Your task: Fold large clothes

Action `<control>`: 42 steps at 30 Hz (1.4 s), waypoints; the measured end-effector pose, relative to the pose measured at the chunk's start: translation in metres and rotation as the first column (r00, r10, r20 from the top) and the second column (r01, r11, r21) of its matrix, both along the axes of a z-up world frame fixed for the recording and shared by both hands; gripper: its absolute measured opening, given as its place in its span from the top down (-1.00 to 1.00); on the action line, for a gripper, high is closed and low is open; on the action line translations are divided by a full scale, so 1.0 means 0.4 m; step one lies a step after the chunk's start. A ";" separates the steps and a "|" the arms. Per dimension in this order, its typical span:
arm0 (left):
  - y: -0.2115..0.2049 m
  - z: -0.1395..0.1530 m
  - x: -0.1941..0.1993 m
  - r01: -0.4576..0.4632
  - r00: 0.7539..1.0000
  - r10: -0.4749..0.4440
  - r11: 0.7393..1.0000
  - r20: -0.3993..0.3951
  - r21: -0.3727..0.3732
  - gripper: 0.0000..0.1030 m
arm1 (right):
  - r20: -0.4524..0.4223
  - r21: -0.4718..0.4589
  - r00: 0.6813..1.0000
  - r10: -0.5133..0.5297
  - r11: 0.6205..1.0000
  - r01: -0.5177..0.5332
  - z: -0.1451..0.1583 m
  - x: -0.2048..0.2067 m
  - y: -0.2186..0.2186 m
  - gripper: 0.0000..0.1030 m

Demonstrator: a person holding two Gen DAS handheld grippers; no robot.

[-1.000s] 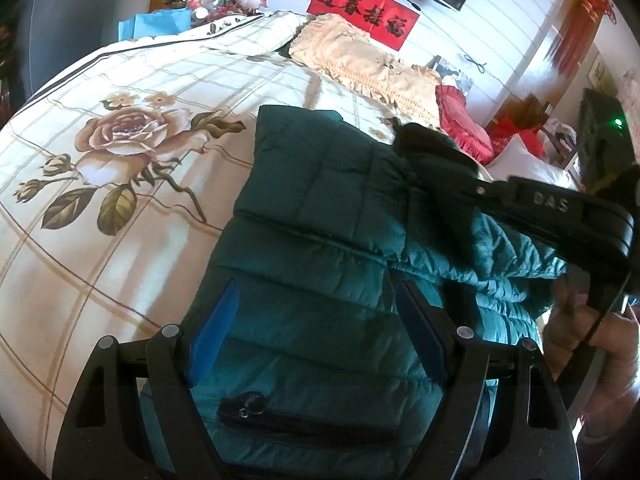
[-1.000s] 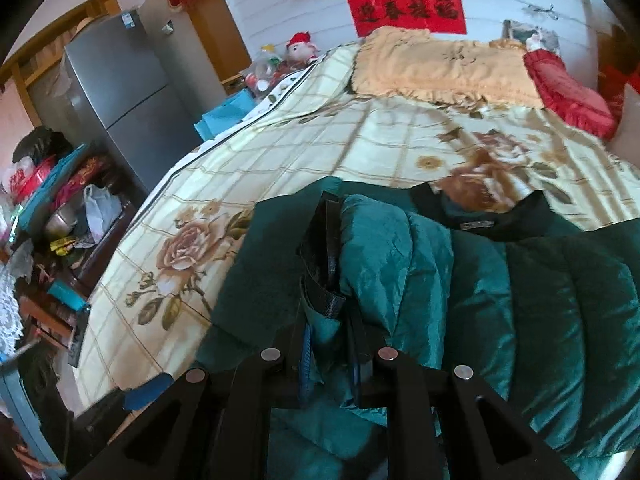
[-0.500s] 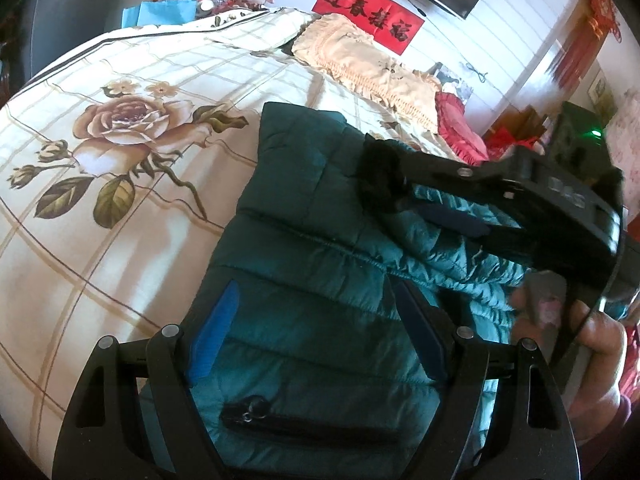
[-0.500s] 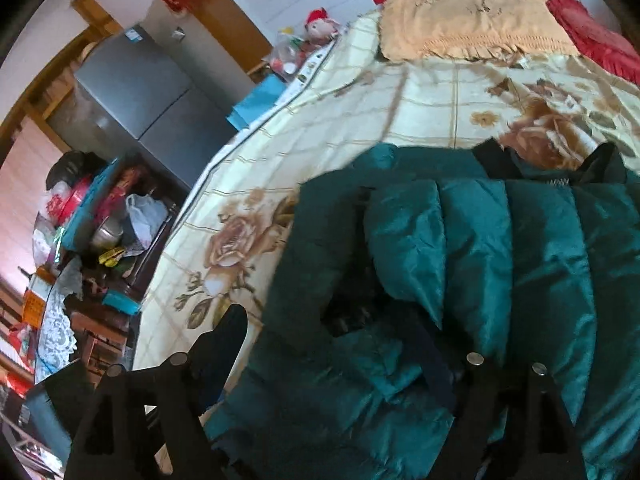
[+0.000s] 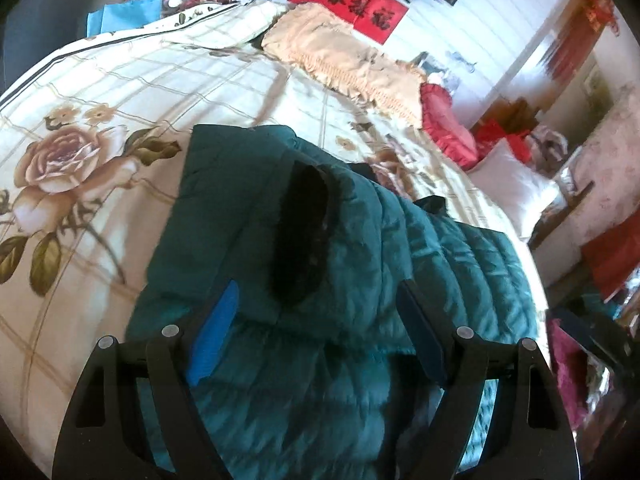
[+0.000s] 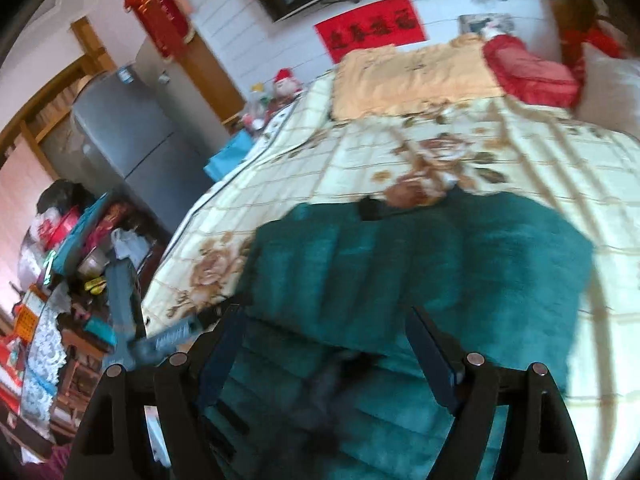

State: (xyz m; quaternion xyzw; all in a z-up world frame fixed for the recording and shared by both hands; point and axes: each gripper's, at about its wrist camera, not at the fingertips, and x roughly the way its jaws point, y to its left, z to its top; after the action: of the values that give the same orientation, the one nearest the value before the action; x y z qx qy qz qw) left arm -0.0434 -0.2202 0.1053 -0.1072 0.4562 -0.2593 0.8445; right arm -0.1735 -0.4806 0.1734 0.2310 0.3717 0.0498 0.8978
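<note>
Released sleeve folded over teal jacket [image 5: 360,264], lying below both spread fingers [image 6: 224,344]

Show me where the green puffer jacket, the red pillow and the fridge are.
green puffer jacket [image 5: 360,248]: left wrist view, on its quilted top panel.
red pillow [image 6: 532,70]: right wrist view, on its upper face.
fridge [image 6: 132,136]: right wrist view, on its grey door.

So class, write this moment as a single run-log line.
left gripper: open, above jacket | right gripper: open, jaws have just been opening, nothing between them | green jacket: sleeve folded over, on floral bedspread
</note>
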 end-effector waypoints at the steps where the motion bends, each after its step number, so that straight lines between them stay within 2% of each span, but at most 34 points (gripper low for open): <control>1: -0.014 -0.007 0.008 0.007 1.000 -0.007 1.000 -0.009 0.007 -0.57 | -0.001 -0.012 1.000 -0.027 1.000 0.027 -0.001 -0.023 -0.027 -0.54; 3: -0.047 -0.030 0.033 -0.001 0.999 0.003 0.999 -0.045 0.052 -0.57 | -0.008 -0.034 0.997 -0.075 0.997 0.075 -0.006 -0.058 -0.075 -0.54; 7: -0.069 -0.056 0.050 -0.028 0.998 0.031 0.998 -0.052 0.055 -0.54 | -0.027 -0.028 0.989 -0.143 0.990 0.142 -0.024 -0.106 -0.158 -0.54; 8: -0.069 -0.054 0.046 -0.026 0.999 0.027 0.999 -0.038 0.038 -0.29 | -0.034 -0.028 0.987 -0.157 0.987 0.156 -0.030 -0.114 -0.174 -0.54; 9: -0.071 -0.050 0.044 -0.024 0.999 0.024 0.999 -0.022 0.036 -0.12 | -0.043 -0.029 0.983 -0.177 0.984 0.176 -0.040 -0.121 -0.192 -0.54; 11: -0.075 -0.040 0.044 -0.011 1.000 0.011 0.999 -0.004 0.053 0.44 | -0.053 -0.032 0.977 -0.205 0.979 0.204 -0.056 -0.131 -0.217 -0.54; 14: -0.066 -0.014 0.047 -0.003 1.000 0.002 0.999 0.021 0.041 0.59 | -0.071 -0.041 0.966 -0.248 0.969 0.245 -0.080 -0.126 -0.240 -0.54; 19: -0.020 0.062 0.053 -0.030 0.990 0.021 0.998 0.141 0.062 0.63 | -0.068 -0.094 0.965 -0.255 0.964 0.248 -0.099 -0.074 -0.220 -0.54; 21: 0.001 0.064 0.060 -0.044 0.987 0.032 0.996 0.159 0.072 0.64 | -0.066 -0.121 0.969 -0.238 0.966 0.229 -0.104 -0.038 -0.198 -0.54; 26: 0.031 -0.024 0.092 -0.084 0.992 0.068 0.986 0.110 0.142 0.63 | -0.115 -0.125 0.970 -0.213 0.972 0.198 -0.175 0.058 -0.144 -0.53; 29: 0.033 -0.067 0.102 -0.104 0.991 0.090 0.983 0.096 0.153 0.63 | -0.178 -0.202 0.960 -0.218 0.963 0.181 -0.250 0.112 -0.099 -0.54; 32: 0.024 -0.080 0.098 -0.109 0.990 0.092 0.978 0.106 0.176 0.63 | -0.170 -0.271 0.957 -0.235 0.945 0.184 -0.285 0.132 -0.069 -0.55; 34: 0.028 -0.076 0.095 -0.110 0.990 0.093 0.979 0.103 0.172 0.61 | -0.177 -0.299 0.957 -0.230 0.939 0.170 -0.288 0.140 -0.060 -0.55; 37: 0.059 -0.064 0.101 -0.098 0.994 0.094 0.990 0.046 0.099 0.55 | -0.178 -0.286 0.962 -0.208 0.946 0.152 -0.261 0.123 -0.073 -0.55; 39: 0.081 -0.047 0.099 -0.108 0.994 0.107 0.992 0.017 0.063 0.38 | -0.133 -0.240 0.967 -0.218 0.954 0.182 -0.223 0.088 -0.096 -0.55; 42: 0.098 0.011 0.079 -0.141 0.988 0.138 0.989 0.070 0.047 0.12 | -0.051 -0.200 0.963 -0.264 0.948 0.249 -0.163 0.026 -0.148 -0.55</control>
State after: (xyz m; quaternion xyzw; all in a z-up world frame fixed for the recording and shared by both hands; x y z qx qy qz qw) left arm -0.0117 -0.1809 0.1097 -0.1084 0.4258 -0.1911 0.8777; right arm -0.1633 -0.5398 0.1082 0.1915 0.3758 -0.1124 0.8997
